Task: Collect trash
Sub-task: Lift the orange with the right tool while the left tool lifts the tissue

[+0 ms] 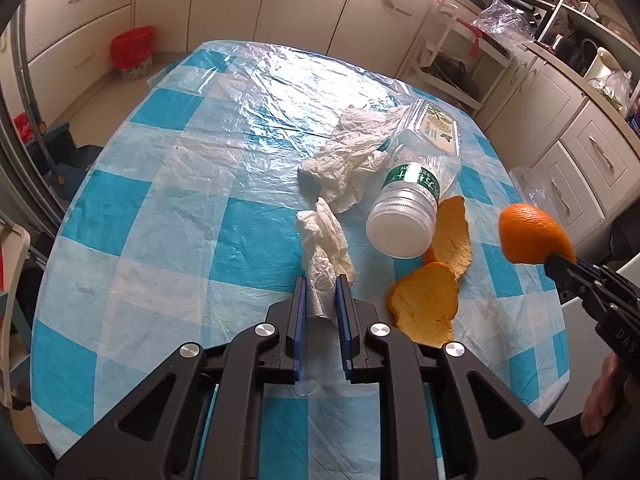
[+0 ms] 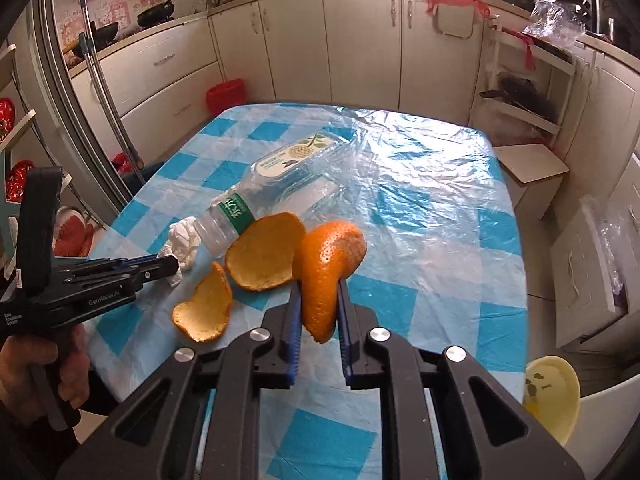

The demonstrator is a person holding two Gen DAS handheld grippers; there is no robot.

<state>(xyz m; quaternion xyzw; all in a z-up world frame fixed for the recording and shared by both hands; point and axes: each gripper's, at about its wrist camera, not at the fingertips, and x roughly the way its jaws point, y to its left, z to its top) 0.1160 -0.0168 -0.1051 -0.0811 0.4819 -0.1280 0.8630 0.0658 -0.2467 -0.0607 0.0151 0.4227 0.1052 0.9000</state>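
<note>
On the checkered counter (image 1: pixel 120 208), left claw (image 1: pixel 321 285) gripping tissue (image 1: pixel 326 256), right claw (image 2: pixel 319 289) pinching orange peel (image 2: pixel 326 264), capped bottle (image 1: pixel 416 184) lying empty-looking.

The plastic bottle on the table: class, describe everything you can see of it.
The plastic bottle is clear, apparently empty and dented, with a white screw cap, a green neck band and a pale label with a plant picture. It lies on its side on the checked tablecloth, cap against an orange peel, crumpled tissue alongside it.
</note>
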